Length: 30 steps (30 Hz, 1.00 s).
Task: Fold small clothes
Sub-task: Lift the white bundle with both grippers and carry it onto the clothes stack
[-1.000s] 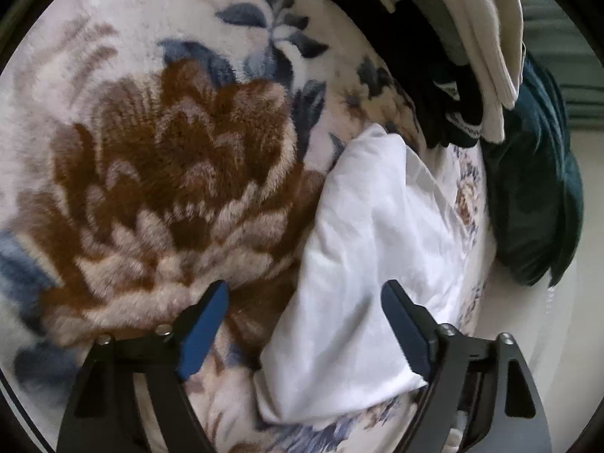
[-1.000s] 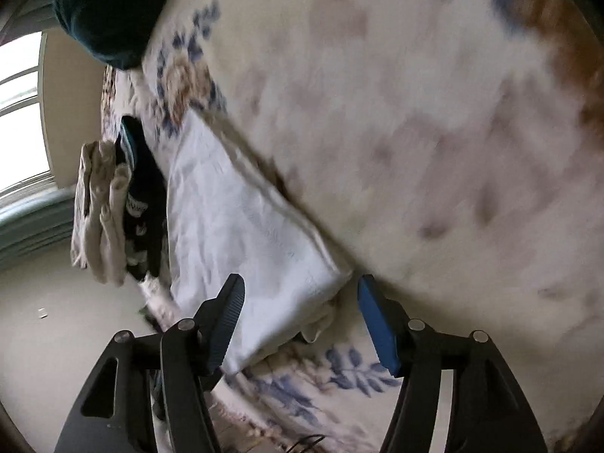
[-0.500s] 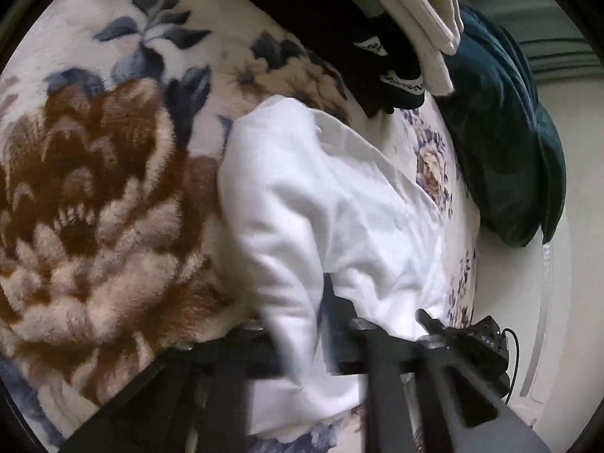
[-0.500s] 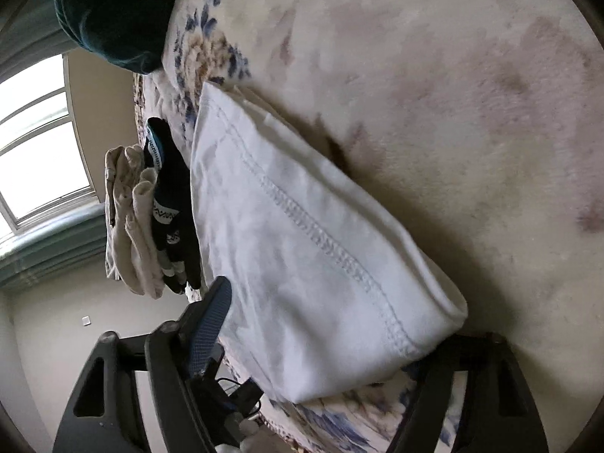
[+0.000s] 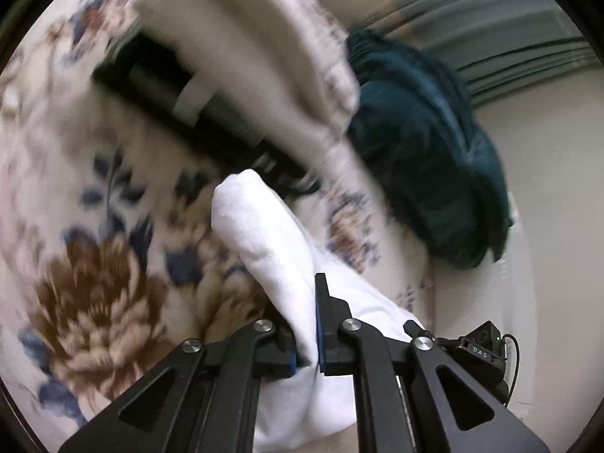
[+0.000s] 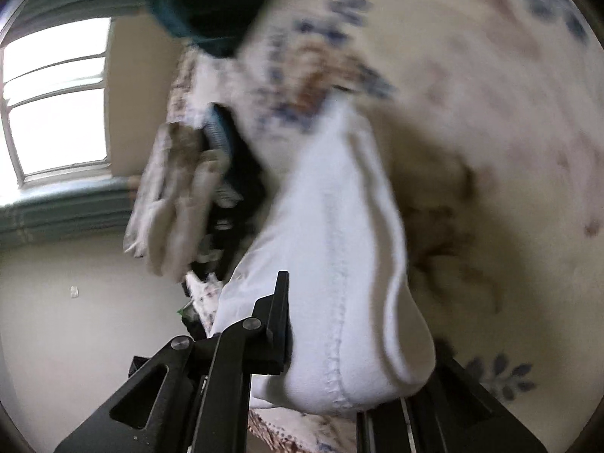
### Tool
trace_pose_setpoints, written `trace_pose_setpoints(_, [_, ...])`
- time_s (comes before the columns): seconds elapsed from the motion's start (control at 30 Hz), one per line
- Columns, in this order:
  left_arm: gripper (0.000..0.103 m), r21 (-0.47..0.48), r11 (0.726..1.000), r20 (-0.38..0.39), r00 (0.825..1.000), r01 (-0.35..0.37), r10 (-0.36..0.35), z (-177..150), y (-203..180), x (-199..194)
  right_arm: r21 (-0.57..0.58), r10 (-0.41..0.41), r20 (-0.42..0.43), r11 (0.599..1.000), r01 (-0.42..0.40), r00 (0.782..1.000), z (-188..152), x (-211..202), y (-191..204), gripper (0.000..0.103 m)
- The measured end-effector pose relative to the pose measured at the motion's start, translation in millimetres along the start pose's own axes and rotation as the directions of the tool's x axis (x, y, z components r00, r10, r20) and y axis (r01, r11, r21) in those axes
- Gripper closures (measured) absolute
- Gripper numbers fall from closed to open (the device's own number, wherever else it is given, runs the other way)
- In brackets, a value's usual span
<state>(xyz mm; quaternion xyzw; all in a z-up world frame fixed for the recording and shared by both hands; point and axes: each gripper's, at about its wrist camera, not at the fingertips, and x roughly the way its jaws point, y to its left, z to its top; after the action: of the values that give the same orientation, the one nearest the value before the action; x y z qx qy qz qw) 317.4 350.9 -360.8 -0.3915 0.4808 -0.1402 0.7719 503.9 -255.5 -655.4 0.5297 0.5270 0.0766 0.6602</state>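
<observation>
The left hand-held gripper (image 5: 305, 336) pinches the white cloth (image 5: 264, 234) tight above the flowery blanket (image 5: 94, 283). The right hand-held gripper (image 6: 362, 343) is closing on its other end.

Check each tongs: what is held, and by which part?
Both hold the white garment. The left tongs are shut on a bunched fold at one end; the right tongs, jaws closing, clamp the stitched hem end.
</observation>
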Motion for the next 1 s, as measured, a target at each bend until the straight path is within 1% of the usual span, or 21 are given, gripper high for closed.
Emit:
trace_pose_setpoints(0.03, [0.098,0.008,1.000,0.009,1.000,0.017,-0.017,7.8,-5.8,-5.4,-0.019,0.003,0.004,1.000,-0.002,1.000,0.7,-2.9,13.9,0.091])
trace_pose_setpoints(0.13, [0.098,0.045,0.997,0.042,0.997,0.064,-0.066,45.6,-30.8,-31.3,-0.073,0.024,0.028,0.997,-0.022,0.999,3.0,-13.6,64.2,0.091])
trace_pose_setpoints(0.23, [0.098,0.090,0.991,0.079,0.992,0.095,-0.102,95.1,-55.7,-56.6,-0.129,0.055,0.059,0.991,-0.047,0.997,4.9,-25.0,118.5,0.091])
trace_pose_setpoints(0.3, [0.098,0.131,0.987,0.111,0.988,0.097,-0.112,138.2,-69.7,-75.0,-0.164,0.094,0.080,0.983,-0.080,0.992,8.2,-30.1,162.0,0.091])
trace_pose_setpoints(0.33, [0.098,0.144,0.986,0.122,0.987,0.089,-0.107,153.0,-73.8,-79.1,-0.183,0.111,0.090,0.979,-0.093,0.990,10.7,-31.8,181.4,0.091])
trace_pose_setpoints(0.37, [0.098,0.162,0.984,0.143,0.985,0.077,-0.101,180.7,-78.3,-85.7,-0.200,0.129,0.099,0.974,-0.107,0.987,13.9,-31.6,199.9,0.091])
trace_pose_setpoints(0.4, [0.098,0.173,0.982,0.150,0.983,0.074,-0.101,195.7,-79.0,-88.5,-0.210,0.147,0.114,0.970,-0.121,0.983,18.8,-28.0,221.7,0.091])
trace_pose_setpoints(0.5, [0.098,0.219,0.976,0.187,0.981,0.010,-0.052,255.5,-78.4,-82.8,-0.244,0.213,0.139,0.954,-0.175,0.967,39.6,-2.9,281.9,0.091])
trace_pose_setpoints(0.53, [0.098,0.224,0.975,0.189,0.981,-0.006,-0.037,271.9,-71.0,-78.9,-0.258,0.228,0.139,0.948,-0.187,0.964,45.3,8.2,296.6,0.091])
trace_pose_setpoints(0.6, [0.098,0.216,0.974,0.189,0.982,-0.064,0.022,299.3,-47.1,-65.2,-0.285,0.241,0.148,0.939,-0.192,0.959,60.2,42.9,326.5,0.091])
trace_pose_setpoints(0.63, [0.098,0.215,0.973,0.180,0.982,-0.089,0.051,309.4,-33.0,-56.8,-0.298,0.238,0.145,0.936,-0.187,0.960,66.8,61.2,335.3,0.091])
trace_pose_setpoints(0.7, [0.098,0.215,0.961,0.161,0.977,-0.176,0.142,322.4,-3.5,-32.6,-0.302,0.215,0.141,0.939,-0.165,0.966,77.7,100.1,341.7,0.091])
trace_pose_setpoints(0.77, [0.098,0.204,0.946,0.131,0.965,-0.251,0.227,324.1,27.9,-11.8,-0.289,0.172,0.122,0.949,-0.130,0.978,85.6,144.0,334.0,0.091])
trace_pose_setpoints(0.8, [0.097,0.192,0.947,0.116,0.964,-0.259,0.240,321.2,39.8,-8.5,-0.289,0.141,0.107,0.952,-0.105,0.984,88.6,166.9,326.3,0.091])
trace_pose_setpoints(0.83, [0.096,0.184,0.949,0.113,0.965,-0.256,0.238,319.3,47.4,-5.1,-0.281,0.092,0.094,0.958,-0.062,0.991,90.6,188.2,316.7,0.091])
trace_pose_setpoints(0.87, [0.093,0.179,0.950,0.110,0.965,-0.257,0.240,316.0,53.3,-3.8,-0.273,0.056,0.083,0.962,-0.031,0.995,90.4,201.7,306.4,0.091])
trace_pose_setpoints(0.9, [0.093,0.171,0.954,0.105,0.967,-0.248,0.233,315.2,54.9,-4.4,-0.259,0.021,0.071,0.966,-0.001,0.997,91.1,214.9,294.4,0.091])
trace_pose_setpoints(0.93, [0.093,0.162,0.957,0.097,0.969,-0.240,0.226,313.9,56.9,-4.9,-0.254,0.007,0.071,0.967,0.012,0.997,90.6,218.8,286.4,0.091])
trace_pose_setpoints(1.0, [0.092,0.166,0.950,0.094,0.963,-0.264,0.251,309.6,56.5,-7.7,-0.254,-0.011,0.068,0.967,0.029,0.998,91.3,220.9,275.2,0.090])
